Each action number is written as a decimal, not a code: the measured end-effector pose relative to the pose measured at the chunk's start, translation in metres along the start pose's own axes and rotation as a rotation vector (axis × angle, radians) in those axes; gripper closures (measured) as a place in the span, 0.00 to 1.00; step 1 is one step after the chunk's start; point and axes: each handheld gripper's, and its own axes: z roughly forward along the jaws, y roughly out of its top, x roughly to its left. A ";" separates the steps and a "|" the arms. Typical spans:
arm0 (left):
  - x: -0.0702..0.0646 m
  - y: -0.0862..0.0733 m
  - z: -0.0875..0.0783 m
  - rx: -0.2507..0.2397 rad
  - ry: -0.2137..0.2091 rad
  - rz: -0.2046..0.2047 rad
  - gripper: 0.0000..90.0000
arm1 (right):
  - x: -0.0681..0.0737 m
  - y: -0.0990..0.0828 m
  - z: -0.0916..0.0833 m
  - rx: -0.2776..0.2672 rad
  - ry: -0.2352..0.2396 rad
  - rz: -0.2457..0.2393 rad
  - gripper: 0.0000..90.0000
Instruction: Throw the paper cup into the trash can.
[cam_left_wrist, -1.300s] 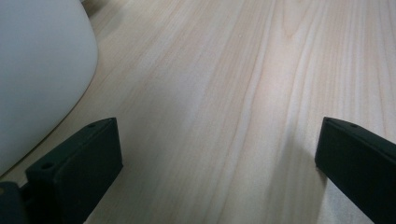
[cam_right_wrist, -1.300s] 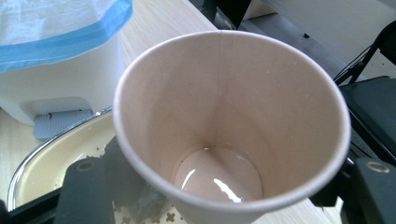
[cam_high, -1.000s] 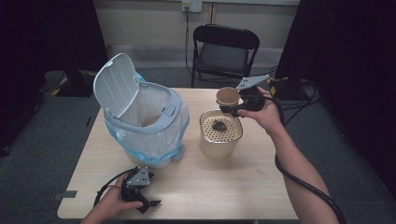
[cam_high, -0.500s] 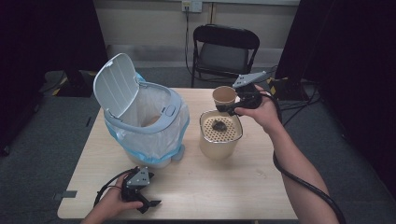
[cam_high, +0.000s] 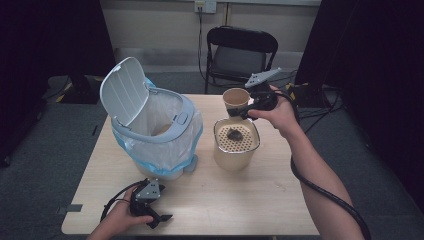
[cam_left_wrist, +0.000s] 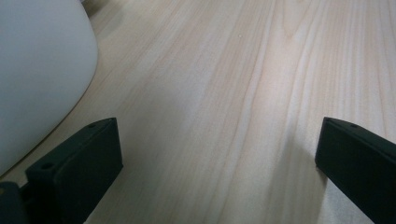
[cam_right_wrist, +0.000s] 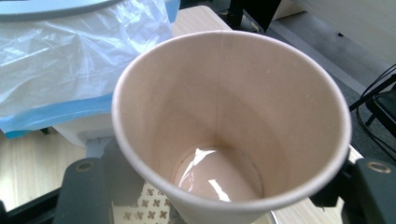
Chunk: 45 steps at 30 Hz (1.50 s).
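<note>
Lifted higher now: paper cup (cam_high: 236, 98), pinched in right gripper (cam_high: 248, 107), above strainer pot (cam_high: 236, 143). Ready for bin (cam_high: 155, 131). Left gripper (cam_high: 154, 212) spread, on counter (cam_high: 240, 200).

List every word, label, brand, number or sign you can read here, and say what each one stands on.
None: no readable text on anything.
The paper cup in the right gripper is plain, inside and out.
The bin, its open lid and its liner bag bear no label.
The perforated container shows hole patterns, no letters.
The left gripper bears no marking.
</note>
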 end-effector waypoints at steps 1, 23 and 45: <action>0.000 0.000 0.000 -0.008 -0.004 -0.002 0.00 | 0.000 0.000 0.000 0.000 0.000 0.000 0.33; 0.000 0.000 0.000 0.002 0.000 0.001 0.00 | 0.014 0.042 -0.001 0.017 0.053 -0.050 0.33; 0.000 0.000 0.000 0.001 0.002 0.000 0.00 | 0.033 0.080 0.000 0.006 0.107 -0.099 0.32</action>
